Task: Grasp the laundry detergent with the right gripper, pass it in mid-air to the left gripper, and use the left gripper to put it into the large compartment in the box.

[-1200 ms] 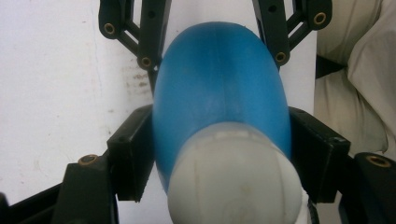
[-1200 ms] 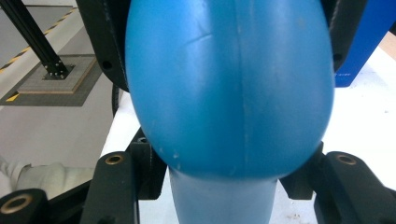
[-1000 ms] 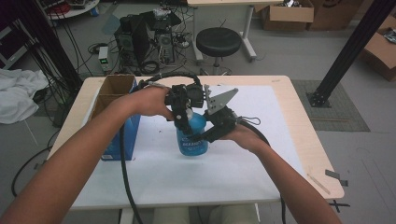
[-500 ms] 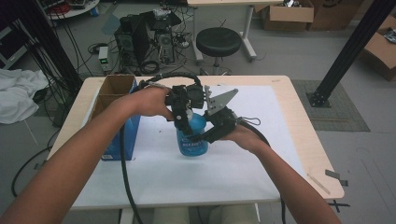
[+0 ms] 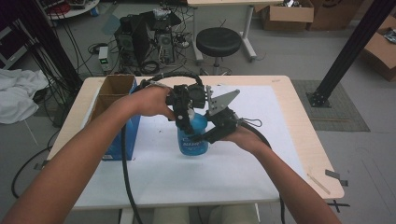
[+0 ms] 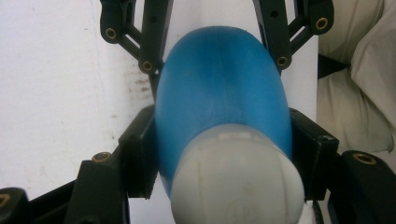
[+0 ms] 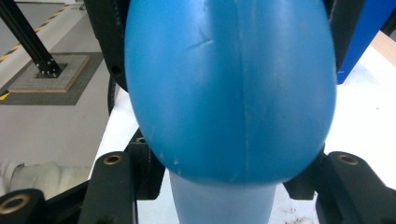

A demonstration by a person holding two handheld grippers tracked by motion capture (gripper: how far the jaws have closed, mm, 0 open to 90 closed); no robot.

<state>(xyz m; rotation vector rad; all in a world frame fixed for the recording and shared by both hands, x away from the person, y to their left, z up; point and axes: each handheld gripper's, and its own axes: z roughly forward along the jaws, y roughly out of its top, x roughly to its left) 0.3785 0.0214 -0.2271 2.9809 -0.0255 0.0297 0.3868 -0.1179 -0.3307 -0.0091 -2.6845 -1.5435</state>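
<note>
A blue plastic bottle (image 5: 193, 138) with a pale cap stands upright near the middle of the white table top (image 5: 261, 154). From above and from the left, my left gripper (image 5: 185, 116) comes down, shut on the bottle's upper part. In the left gripper view its pads (image 6: 139, 158) press both sides of the blue bottle (image 6: 219, 102) just behind the pale cap (image 6: 236, 179). My right gripper (image 5: 208, 134) comes in from the right, shut on the bottle's body. In the right gripper view the blue bottle (image 7: 229, 84) bulges between the jaws of the right gripper (image 7: 224, 175).
An open cardboard box with blue sides (image 5: 114, 116) stands at the table's left edge, close to my left forearm. Behind the table are a black stool (image 5: 222, 42) and computer cases (image 5: 140, 35). A black post (image 5: 345, 51) rises at the right.
</note>
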